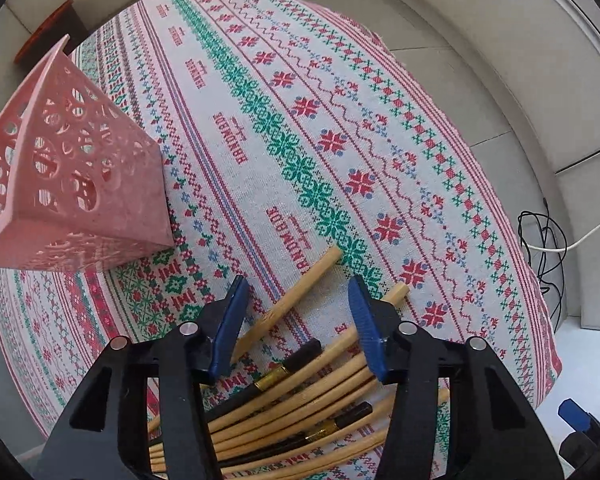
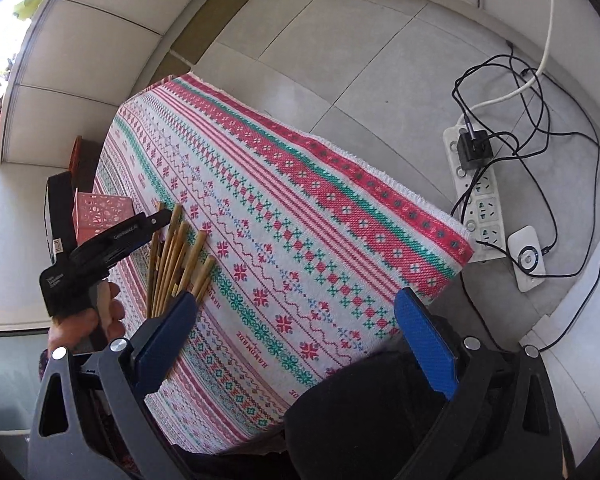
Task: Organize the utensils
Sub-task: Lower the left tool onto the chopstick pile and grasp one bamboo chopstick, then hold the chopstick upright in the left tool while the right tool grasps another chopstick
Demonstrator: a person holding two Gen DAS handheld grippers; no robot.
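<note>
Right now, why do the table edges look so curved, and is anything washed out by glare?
Left wrist view: the fisheye lens bows the patterned tablecloth into a dome, with dark corners. Right wrist view: same bending; daylight blows out the upper left corner, while the chopsticks stay sharp.

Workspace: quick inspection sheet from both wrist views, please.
Surface: table under a patterned tablecloth.
Job's things: pile of chopsticks, pale bamboo with a few black ones, lying loose on the cloth; pink perforated basket standing apart from them.
Clutter: nothing seen on the cloth besides these.
Grippers: left gripper above the pile, jaws apart with chopsticks between them, pads not seen pressing; right gripper open, nothing between its fingers, over the cloth's edge.
Cables: power strip on the floor with a black adapter and tangled black and white leads.
Surroundings: tiled floor; a hand holds the left gripper.
</note>
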